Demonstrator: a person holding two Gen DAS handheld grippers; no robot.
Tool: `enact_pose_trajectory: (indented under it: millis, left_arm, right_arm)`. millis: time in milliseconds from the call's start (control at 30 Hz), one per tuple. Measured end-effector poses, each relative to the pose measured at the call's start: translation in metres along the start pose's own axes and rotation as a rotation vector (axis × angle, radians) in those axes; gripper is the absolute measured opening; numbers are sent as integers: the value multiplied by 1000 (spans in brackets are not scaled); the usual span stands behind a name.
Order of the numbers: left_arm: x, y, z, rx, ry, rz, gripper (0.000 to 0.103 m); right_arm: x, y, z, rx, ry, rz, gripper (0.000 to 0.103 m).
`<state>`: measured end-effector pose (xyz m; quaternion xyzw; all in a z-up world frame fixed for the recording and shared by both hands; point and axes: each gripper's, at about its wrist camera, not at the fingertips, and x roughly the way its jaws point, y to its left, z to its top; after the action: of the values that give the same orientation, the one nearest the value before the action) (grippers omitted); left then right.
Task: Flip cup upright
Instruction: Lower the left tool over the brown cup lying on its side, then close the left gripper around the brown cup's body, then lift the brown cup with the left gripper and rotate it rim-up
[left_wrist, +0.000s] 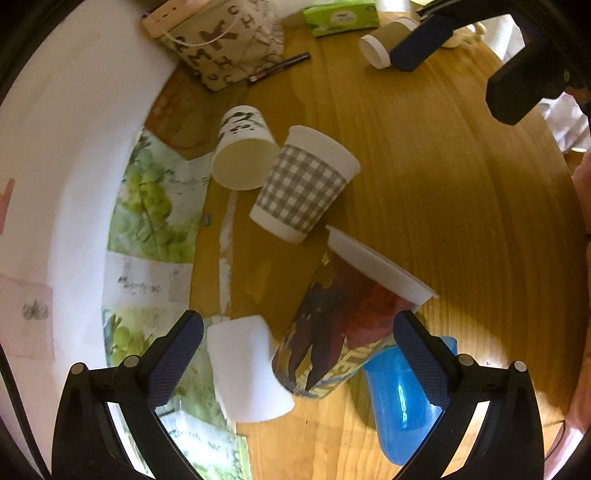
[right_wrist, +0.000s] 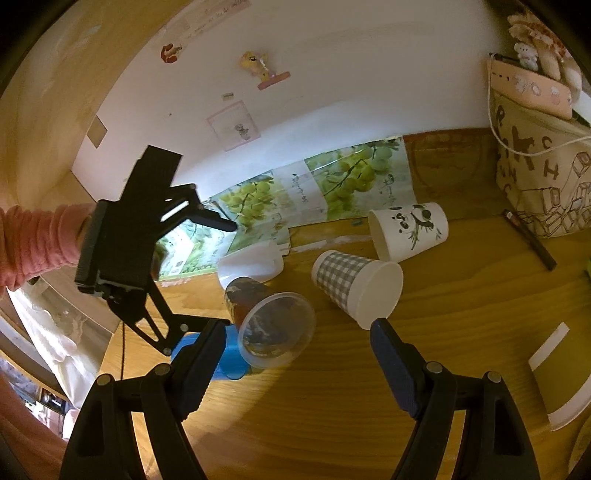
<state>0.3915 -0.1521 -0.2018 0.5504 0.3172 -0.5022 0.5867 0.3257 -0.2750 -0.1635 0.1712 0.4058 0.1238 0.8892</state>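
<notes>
Several cups lie on their sides on the wooden table (left_wrist: 461, 206). In the left wrist view my open, empty left gripper (left_wrist: 295, 354) hovers over a plain white cup (left_wrist: 247, 373), a clear cup with a colourful printed sleeve (left_wrist: 332, 325) and a blue plastic cup (left_wrist: 402, 406). Farther off lie a grey checked cup (left_wrist: 303, 184) and a panda cup (left_wrist: 243, 147). In the right wrist view my open, empty right gripper (right_wrist: 299, 347) is above the printed cup (right_wrist: 269, 325), with the checked cup (right_wrist: 354, 288), panda cup (right_wrist: 406, 229), white cup (right_wrist: 251, 262) and blue cup (right_wrist: 218, 354) around it.
A brown paper cup (left_wrist: 384, 40) lies at the far side by the right gripper's blue finger (left_wrist: 421, 40). A lettered cloth bag (left_wrist: 225, 37), a pen (left_wrist: 280, 66), a green tissue pack (left_wrist: 340, 14) and a grape poster (right_wrist: 325, 184) by the white wall border the cups.
</notes>
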Motion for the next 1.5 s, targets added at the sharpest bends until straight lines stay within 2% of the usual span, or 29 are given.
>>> enact_pose_trajectory:
  millis: [367, 633, 700, 733, 867, 1033, 1233, 1500]
  left_arm:
    - [18, 1, 0, 96, 9, -89, 103]
    - [29, 3, 5, 102, 6, -157, 102]
    - [32, 3, 6, 105, 10, -176, 99]
    - [32, 2, 7, 105, 15, -186, 93]
    - [45, -2, 9, 99, 71, -205, 83]
    - [52, -4, 8, 91, 91, -200, 80]
    - [53, -5, 9, 57, 94, -197, 79]
    - [53, 12, 0, -103, 129, -242, 79]
  right_arm:
    - [6, -4, -2, 26, 25, -5, 81]
    - [9, -5, -2, 49, 22, -13, 81]
    - [9, -6, -3, 60, 18, -14, 81]
    - [9, -6, -3, 64, 17, -14, 81]
    - [7, -9, -4, 82, 11, -25, 81]
    - [4, -10, -3, 108, 1, -29, 81]
    - [5, -10, -4, 115, -6, -21, 81]
    - [4, -12, -5, 131, -10, -16, 81]
